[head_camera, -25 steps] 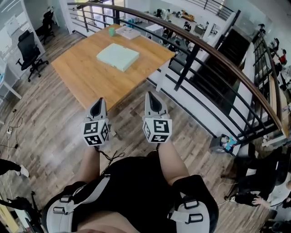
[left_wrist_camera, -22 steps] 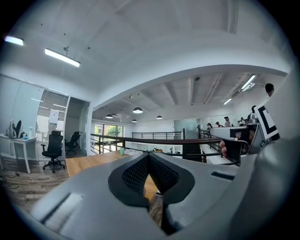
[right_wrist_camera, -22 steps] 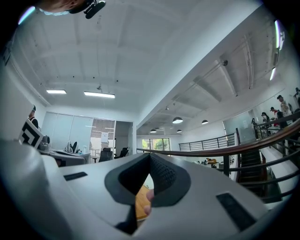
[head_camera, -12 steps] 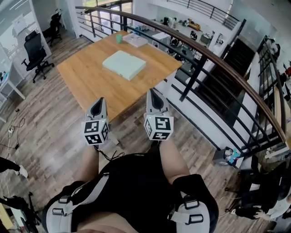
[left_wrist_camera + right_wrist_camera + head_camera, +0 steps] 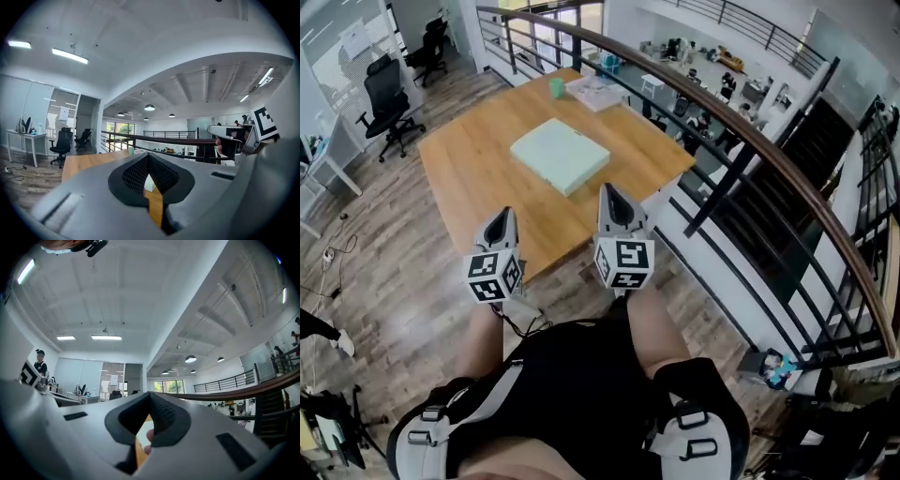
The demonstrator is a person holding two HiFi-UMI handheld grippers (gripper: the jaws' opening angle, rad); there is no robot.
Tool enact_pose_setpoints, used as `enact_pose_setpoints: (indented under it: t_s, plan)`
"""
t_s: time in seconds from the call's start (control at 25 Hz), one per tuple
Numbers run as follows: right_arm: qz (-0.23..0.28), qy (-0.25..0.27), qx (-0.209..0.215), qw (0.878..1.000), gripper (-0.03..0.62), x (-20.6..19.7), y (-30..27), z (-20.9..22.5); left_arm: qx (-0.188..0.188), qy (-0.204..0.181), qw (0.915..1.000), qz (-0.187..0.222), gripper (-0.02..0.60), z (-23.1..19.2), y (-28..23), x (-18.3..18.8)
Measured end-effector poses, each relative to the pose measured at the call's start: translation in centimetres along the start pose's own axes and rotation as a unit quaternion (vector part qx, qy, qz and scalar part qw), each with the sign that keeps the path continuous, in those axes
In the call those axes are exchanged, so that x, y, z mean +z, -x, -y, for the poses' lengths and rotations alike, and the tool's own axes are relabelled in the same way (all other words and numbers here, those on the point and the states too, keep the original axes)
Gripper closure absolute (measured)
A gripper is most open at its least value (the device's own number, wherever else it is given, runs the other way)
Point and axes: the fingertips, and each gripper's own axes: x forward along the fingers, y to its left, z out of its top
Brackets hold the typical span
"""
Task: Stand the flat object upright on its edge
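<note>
A flat pale green slab [image 5: 560,155] lies flat in the middle of a wooden table [image 5: 478,183] ahead of me. Both grippers are held in front of the person's body, short of the table's near corner and well apart from the slab. My left gripper [image 5: 501,218] is shut with nothing in it. My right gripper [image 5: 612,198] is also shut and empty. In the left gripper view the closed jaws [image 5: 148,158] point at the table, and a sliver of the slab [image 5: 149,183] shows through the gap below the tips. The right gripper view shows closed jaws [image 5: 149,397] and mostly ceiling.
A green cup [image 5: 555,87] and a white stack of papers [image 5: 595,91] stand at the table's far end. A dark railing [image 5: 741,141] with a wooden handrail runs along the right side. Office chairs [image 5: 387,94] stand at the far left on the plank floor.
The table and slab have slid rightward and nearer in the head view as the person moves. Both grippers stay shut and keep the same pose before the body.
</note>
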Motion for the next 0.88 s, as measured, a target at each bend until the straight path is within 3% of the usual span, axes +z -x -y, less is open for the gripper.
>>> enact_pose_setpoints:
  t_s: [0.24, 0.48, 0.64, 0.88]
  plan:
    - [-0.030, -0.016, 0.035, 0.999, 0.589, -2.0, -8.0, 5.4, 0.034, 0.016, 0.9990, -0.024, 0.581, 0.6, -8.1, -0.1]
    - [-0.063, -0.004, 0.099, 0.993, 0.590, -4.1, -16.2, 10.5, 0.080, 0.051, 0.9944, -0.047, 0.581, 0.8, -16.7, -0.4]
    - [-0.091, -0.004, 0.141, 0.986, 0.589, -6.1, -20.9, 13.1, 0.124, 0.081, 0.9868, -0.065, 0.581, 0.1, -20.3, -0.9]
    - [-0.126, -0.018, 0.190, 0.974, 0.590, -9.1, -26.8, 14.1, 0.188, 0.082, 0.9741, -0.096, 0.581, -1.5, -22.3, -1.3]
